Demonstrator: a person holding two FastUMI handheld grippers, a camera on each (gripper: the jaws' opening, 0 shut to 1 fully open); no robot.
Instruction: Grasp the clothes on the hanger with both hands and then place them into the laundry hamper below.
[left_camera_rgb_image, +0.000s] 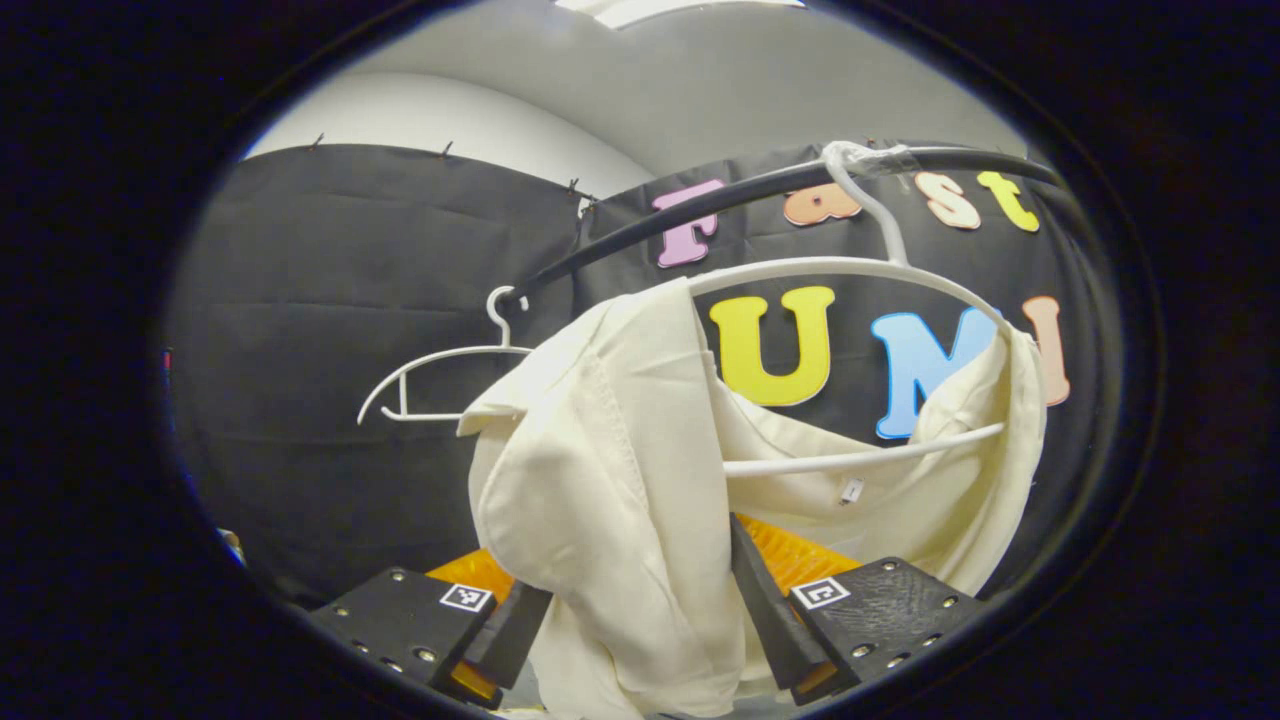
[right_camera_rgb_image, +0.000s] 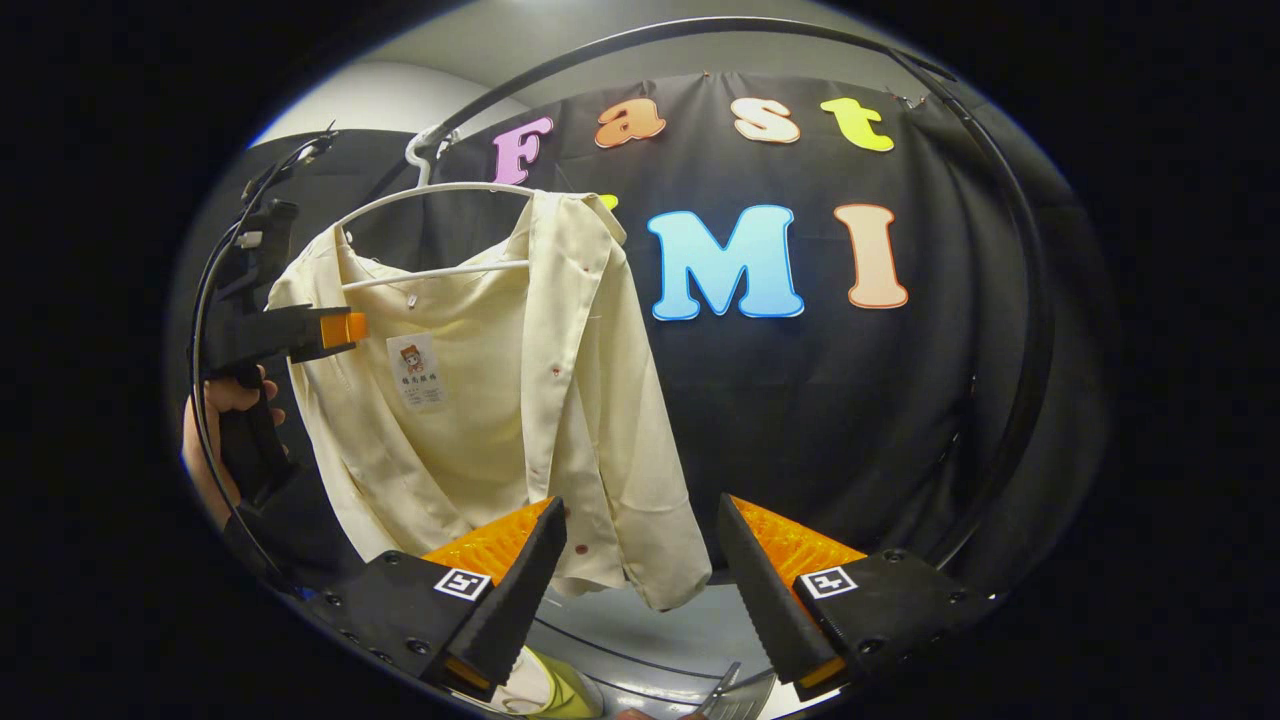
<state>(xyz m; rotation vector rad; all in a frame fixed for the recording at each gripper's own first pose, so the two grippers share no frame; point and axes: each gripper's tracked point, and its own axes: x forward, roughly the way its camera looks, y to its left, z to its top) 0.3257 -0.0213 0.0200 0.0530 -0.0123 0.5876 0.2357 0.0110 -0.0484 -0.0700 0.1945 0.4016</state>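
One cream shirt (left_camera_rgb_image: 620, 480) on one of two white hangers (left_camera_rgb_image: 850, 270), second hanger (left_camera_rgb_image: 440, 365) bare, both on your black rail (left_camera_rgb_image: 700, 200); your left gripper (left_camera_rgb_image: 640, 610) wide, shirt between its fingers; your right gripper (right_camera_rgb_image: 635, 580) wide, near hem

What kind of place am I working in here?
Most likely a staged recording booth set up as a laundry corner, not a real home. A cream shirt hangs on a white hanger from a curved black rail, black cloth covers the wall, and a second, bare hanger hangs nearby.
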